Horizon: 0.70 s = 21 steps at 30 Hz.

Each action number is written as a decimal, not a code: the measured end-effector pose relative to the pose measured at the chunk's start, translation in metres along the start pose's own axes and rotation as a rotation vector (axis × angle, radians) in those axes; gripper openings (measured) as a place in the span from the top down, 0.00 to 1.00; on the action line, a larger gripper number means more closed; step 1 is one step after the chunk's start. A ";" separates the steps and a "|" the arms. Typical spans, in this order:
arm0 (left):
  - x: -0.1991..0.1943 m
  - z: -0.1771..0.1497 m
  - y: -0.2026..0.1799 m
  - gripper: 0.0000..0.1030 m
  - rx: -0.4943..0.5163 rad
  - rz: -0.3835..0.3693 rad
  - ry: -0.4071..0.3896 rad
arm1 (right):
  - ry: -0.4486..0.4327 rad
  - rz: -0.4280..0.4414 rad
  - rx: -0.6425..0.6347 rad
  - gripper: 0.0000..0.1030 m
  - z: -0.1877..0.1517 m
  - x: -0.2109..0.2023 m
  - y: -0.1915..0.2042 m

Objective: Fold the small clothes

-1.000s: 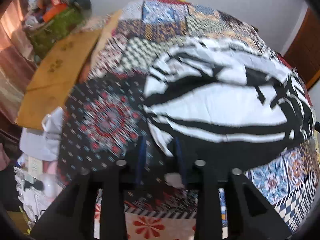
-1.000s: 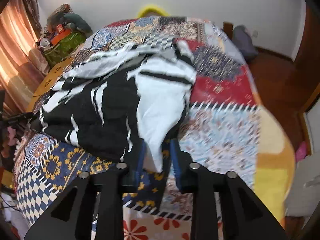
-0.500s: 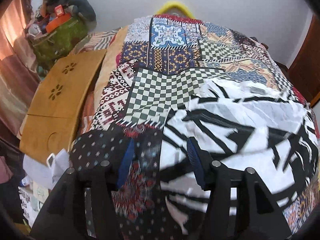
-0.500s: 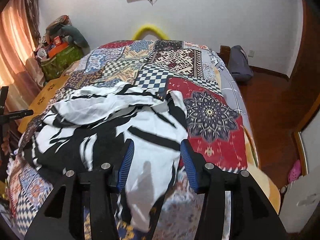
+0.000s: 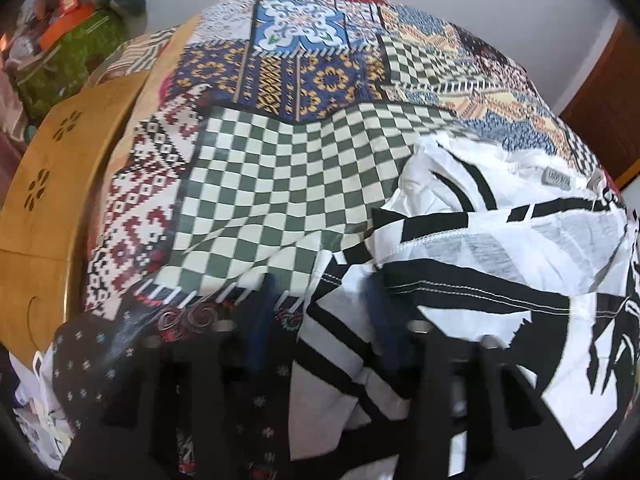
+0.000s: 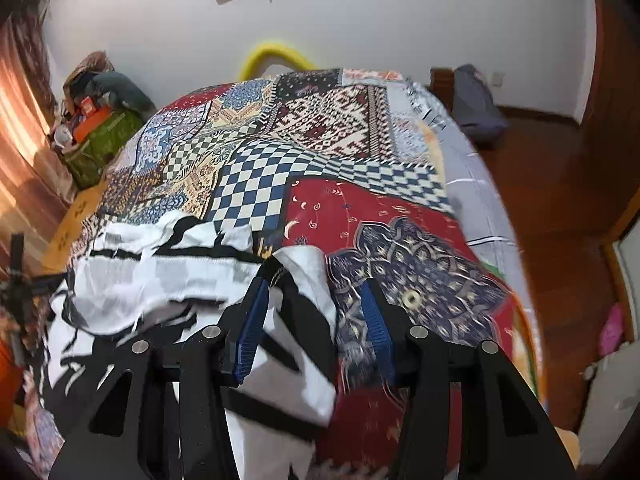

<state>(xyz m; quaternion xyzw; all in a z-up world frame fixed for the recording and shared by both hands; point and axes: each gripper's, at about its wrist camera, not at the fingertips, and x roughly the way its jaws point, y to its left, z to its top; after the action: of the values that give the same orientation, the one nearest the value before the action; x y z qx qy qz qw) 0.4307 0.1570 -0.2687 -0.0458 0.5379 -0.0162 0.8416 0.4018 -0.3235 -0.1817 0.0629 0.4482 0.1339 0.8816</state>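
One crumpled black-and-white garment [image 5: 500,264] sprawls across the patchwork bedspread [image 5: 288,176].

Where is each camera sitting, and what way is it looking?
Left wrist: sits on the left gripper, looking down its blurred fingers at the garment's left edge on the patchwork bedspread; jaws apart, just been closing.
Right wrist: sits on the right gripper, looking along the bed to the far wall; jaws open over the garment's right edge, just opened further.
Both show the garment, bedspread and green bag. No hand or sleeve shows.
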 end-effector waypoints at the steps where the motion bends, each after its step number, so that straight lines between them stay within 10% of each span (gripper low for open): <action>1: 0.003 0.000 -0.002 0.85 0.001 -0.004 0.008 | 0.007 0.010 0.006 0.57 0.001 0.004 -0.001; 5: 0.003 -0.001 -0.010 0.96 0.016 0.038 -0.009 | 0.023 0.024 -0.005 0.93 0.001 0.016 0.003; 21: -0.108 0.029 0.019 0.98 -0.132 0.165 -0.300 | -0.172 0.016 0.040 0.98 0.020 -0.040 0.000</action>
<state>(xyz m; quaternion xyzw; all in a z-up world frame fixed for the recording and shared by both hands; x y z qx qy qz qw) 0.4110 0.1859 -0.1605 -0.0585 0.4083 0.0949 0.9060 0.3953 -0.3349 -0.1385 0.0955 0.3728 0.1257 0.9144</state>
